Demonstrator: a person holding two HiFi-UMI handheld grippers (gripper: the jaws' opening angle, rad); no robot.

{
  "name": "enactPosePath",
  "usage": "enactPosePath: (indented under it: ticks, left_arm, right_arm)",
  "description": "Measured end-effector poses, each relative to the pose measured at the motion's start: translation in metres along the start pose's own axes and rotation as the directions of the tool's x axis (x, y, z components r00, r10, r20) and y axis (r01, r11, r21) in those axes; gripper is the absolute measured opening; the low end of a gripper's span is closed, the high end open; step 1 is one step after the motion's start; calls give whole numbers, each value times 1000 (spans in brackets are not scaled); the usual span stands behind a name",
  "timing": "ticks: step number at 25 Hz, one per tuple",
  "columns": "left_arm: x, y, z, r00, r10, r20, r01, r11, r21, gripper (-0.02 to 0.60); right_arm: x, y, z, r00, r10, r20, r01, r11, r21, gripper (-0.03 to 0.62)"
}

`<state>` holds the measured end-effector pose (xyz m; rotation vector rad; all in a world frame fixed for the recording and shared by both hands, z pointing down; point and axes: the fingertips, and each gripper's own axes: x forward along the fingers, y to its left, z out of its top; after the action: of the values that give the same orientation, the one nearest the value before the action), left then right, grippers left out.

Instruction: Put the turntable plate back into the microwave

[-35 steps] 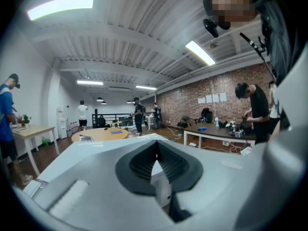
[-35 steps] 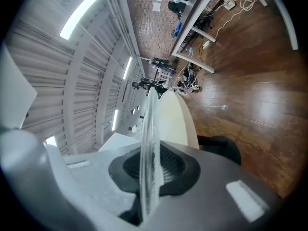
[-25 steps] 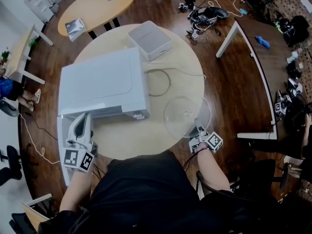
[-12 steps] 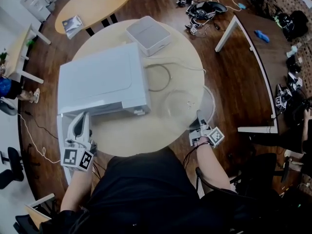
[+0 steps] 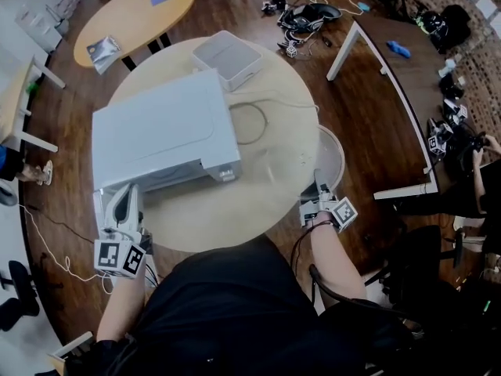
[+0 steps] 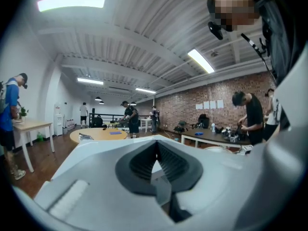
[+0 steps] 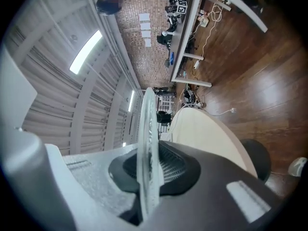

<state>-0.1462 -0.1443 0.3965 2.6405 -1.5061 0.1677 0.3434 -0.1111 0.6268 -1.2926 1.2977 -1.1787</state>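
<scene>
The round table (image 5: pixel 235 210) fills the middle of the head view, with the microwave (image 5: pixel 160 128) on its left half, front turned to the near side. Its door (image 5: pixel 99 210) stands swung out at the near left, so the cavity looks open, though its inside is hidden from above. A cable (image 5: pixel 250 124) loops over the tabletop just right of the microwave.

The plate (image 5: pixel 329 159), clear glass, is at the right edge of the table, partly over the floor and well apart from the microwave. It seems to be held off the tabletop.

The right gripper (image 5: pixel 319 190) is clamped on the plate's near rim. In the right gripper view the glass (image 7: pixel 147 143) runs edge-on between the closed jaws. The left gripper (image 5: pixel 125 206) sits at the door, jaws drawn together, apparently on a thin edge of the door (image 6: pixel 161 189); what it pinches is not fully clear.

The step in hand is the carry: the plate is picked up but not yet brought to the opening. The next move calls for swinging it left across the near side of the table, kept level, then sliding it into the cavity while the left gripper holds the door wide. With a grip on one rim only, the glass could tip or slip.
</scene>
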Motion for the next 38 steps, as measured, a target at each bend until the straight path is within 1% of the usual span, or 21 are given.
enactPosePath:
  ticks: [2,4,7,9,13,18,21,24,28,32,38]
  left_arm:
    - [-4,2,-3,1000,-11,5,11,999,-36,6]
    - [-8,-6,-8,999,-44,1,44,998,-55,6]
    - [-16,-12,-8,995,-95,11,95,995,-27,6]
    - [-15,-12,-11,992,-125,17,126,992,-22,6]
    - [-16,-21,-14,983,-178,36,180,982,-52,6]
    - [-22,-25,-18,979,-199,44,202,978,-54,6]
    - [-27,-29,-15,972,-225,63,228,973,-45,6]
    - [-31,-31,-14,968,-242,70,245,969,-38,6]
    - [-33,-40,-18,962,-263,74,267,963,-41,6]
    - [-37,-43,-16,958,-275,82,279,960,-37,6]
    - [-45,-40,-12,954,-282,101,286,958,-24,6]
  right_arm:
    - [-8,12,0,999,-2,33,2,1000,1,23]
    - [-16,21,3,998,8,63,-7,1000,-17,23]
    - [-16,29,-1,995,51,83,-47,998,-52,23]
    - [-19,38,-6,994,46,102,-42,998,-39,23]
    - [-41,50,-7,991,21,135,-16,999,-41,23]
    - [-71,50,-15,987,6,162,0,999,-36,24]
    - [-82,52,-18,985,4,175,5,998,-55,24]
    - [-92,51,-24,983,-3,185,13,999,-49,24]
    - [-110,51,-20,980,-17,201,29,998,-57,25]
    - [-121,55,-19,978,-26,208,41,997,-65,25]
    - [-129,59,-26,977,-15,213,30,997,-68,25]
